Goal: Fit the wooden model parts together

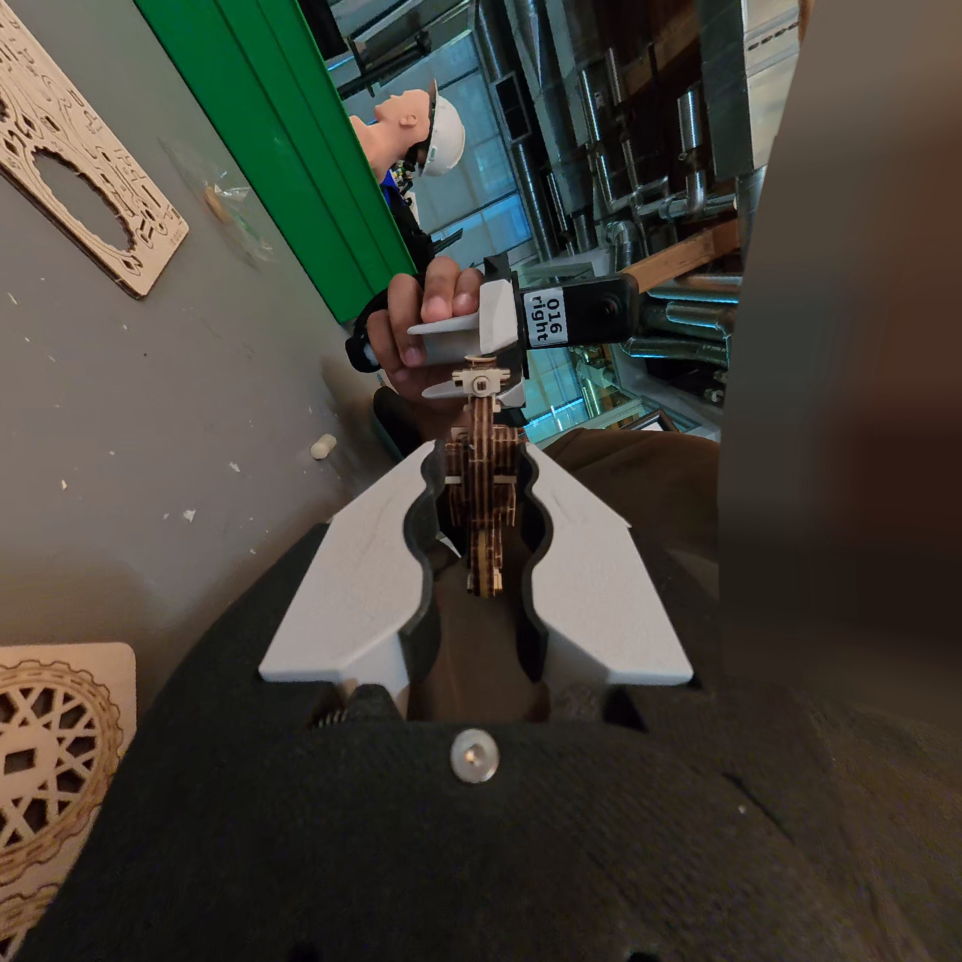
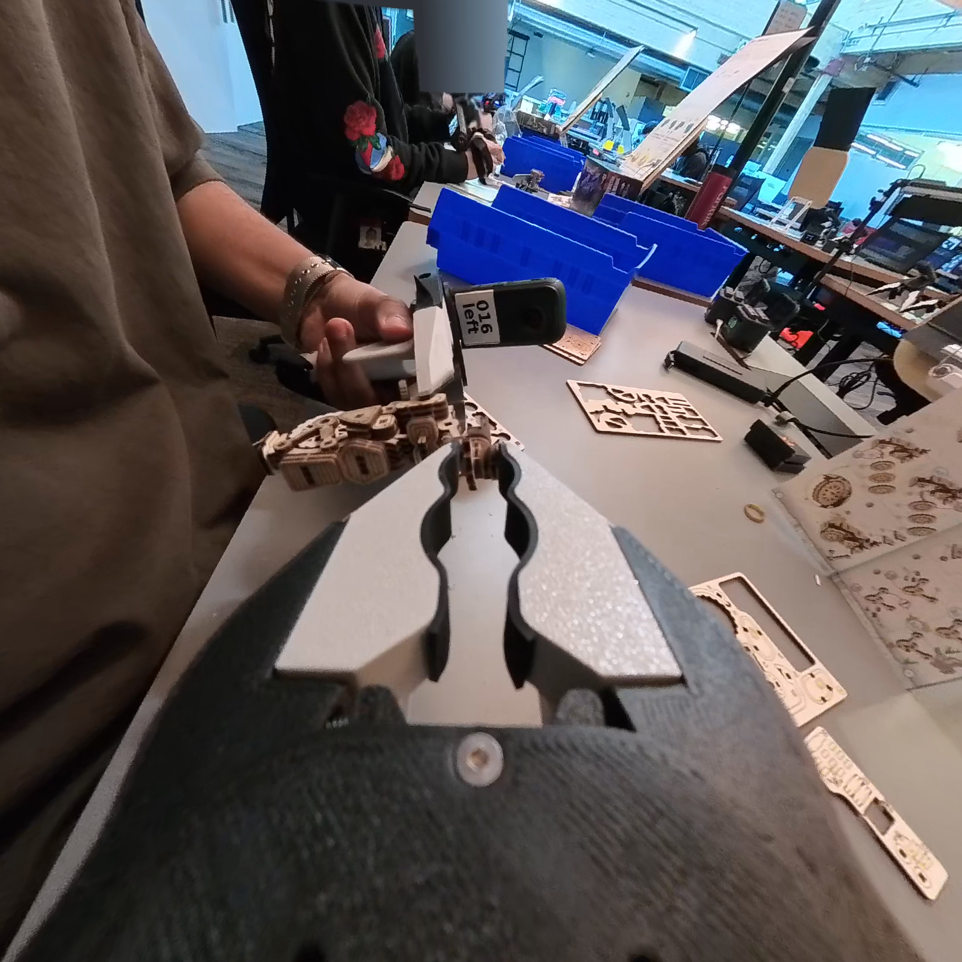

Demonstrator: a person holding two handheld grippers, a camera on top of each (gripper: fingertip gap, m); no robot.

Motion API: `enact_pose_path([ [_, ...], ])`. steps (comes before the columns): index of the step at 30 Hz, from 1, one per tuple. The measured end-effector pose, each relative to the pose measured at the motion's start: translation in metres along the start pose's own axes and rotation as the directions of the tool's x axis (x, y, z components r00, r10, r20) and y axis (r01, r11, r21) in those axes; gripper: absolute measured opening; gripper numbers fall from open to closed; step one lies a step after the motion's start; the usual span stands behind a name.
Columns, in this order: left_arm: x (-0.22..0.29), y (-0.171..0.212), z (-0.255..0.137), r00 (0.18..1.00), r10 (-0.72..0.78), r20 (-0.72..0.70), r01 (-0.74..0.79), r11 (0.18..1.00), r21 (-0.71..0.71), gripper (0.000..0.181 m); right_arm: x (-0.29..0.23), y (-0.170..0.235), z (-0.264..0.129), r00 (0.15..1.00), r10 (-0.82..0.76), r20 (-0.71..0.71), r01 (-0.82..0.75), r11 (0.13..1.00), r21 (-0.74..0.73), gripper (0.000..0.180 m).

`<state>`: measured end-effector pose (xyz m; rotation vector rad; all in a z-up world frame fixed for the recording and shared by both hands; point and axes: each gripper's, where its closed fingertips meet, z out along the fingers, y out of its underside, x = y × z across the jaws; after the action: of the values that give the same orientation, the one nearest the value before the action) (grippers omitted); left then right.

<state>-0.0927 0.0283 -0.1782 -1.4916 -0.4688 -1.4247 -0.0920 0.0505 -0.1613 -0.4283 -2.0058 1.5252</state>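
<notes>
Both tongs are closed on wood. Nearest in the right wrist view, the right tongs (image 2: 476, 458) clamp a small wooden piece (image 2: 475, 452) at their tips. Just beyond, the left tongs (image 1: 481, 468) clamp the big wooden model (image 2: 354, 447) above the grey table (image 2: 598, 494); the piece meets the model's end. It seems the joining step is in hand. The next move probably calls for a straight, gentle push along the slot. Farther away, cut-out wooden sheets (image 2: 643, 411) and blue bins (image 2: 531, 250) lie on the table.
</notes>
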Motion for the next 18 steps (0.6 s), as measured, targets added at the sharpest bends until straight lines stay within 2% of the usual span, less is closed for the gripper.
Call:
enact_pose_path([
  [13, 0.0019, 0.0021, 0.001, 1.0, 0.011, -0.006, -0.011, 1.0, -0.012, 0.024, -0.0023, -0.0023, -0.0011, 0.999, 0.03, 0.03, -0.03, 1.0, -0.004, 0.011],
  [18, 0.0056, -0.002, -0.0004, 0.999, -0.006, -0.034, 0.007, 1.0, 0.011, 0.025, 0.0014, -0.0062, 0.0004, 0.997, 0.08, 0.015, -0.08, 0.996, 0.036, 0.013],
])
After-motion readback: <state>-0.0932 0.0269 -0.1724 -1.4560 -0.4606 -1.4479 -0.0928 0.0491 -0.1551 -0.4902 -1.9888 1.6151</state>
